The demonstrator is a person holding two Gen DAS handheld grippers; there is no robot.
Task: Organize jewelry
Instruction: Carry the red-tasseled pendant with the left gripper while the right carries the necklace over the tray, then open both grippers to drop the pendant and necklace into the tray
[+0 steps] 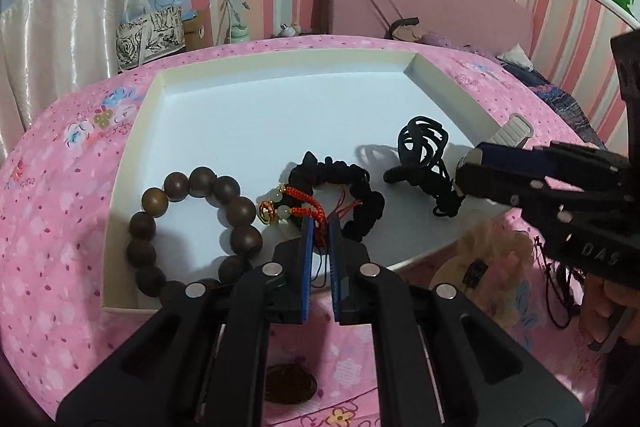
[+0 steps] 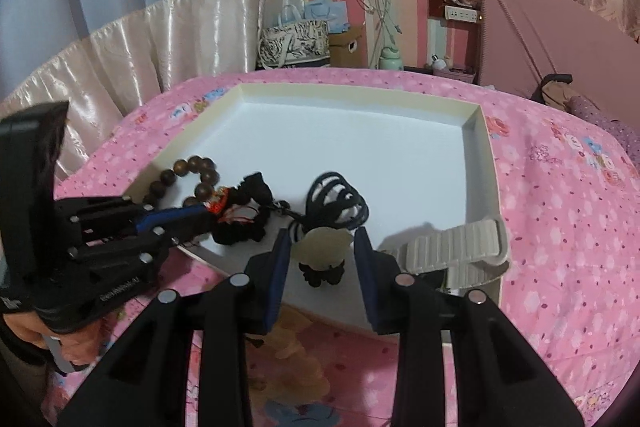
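A white tray point(image 1: 280, 115) lies on the pink bedspread. In it lie a brown wooden bead bracelet point(image 1: 192, 227), a black bead bracelet point(image 1: 360, 203) and a black cord necklace point(image 1: 424, 143) with a pale pendant point(image 2: 322, 245). My left gripper point(image 1: 320, 227) is shut on the red cord charm point(image 1: 304, 207) with pale beads, at the tray's near edge. My right gripper point(image 2: 322, 239) is open, its fingers either side of the pale pendant; it also shows in the left wrist view point(image 1: 472, 171).
A beige watch strap point(image 2: 452, 251) lies over the tray's right rim. A fluffy cream item point(image 1: 492, 251) and a dark round item point(image 1: 290, 385) lie on the bedspread near the tray. Bags and a pink headboard stand behind.
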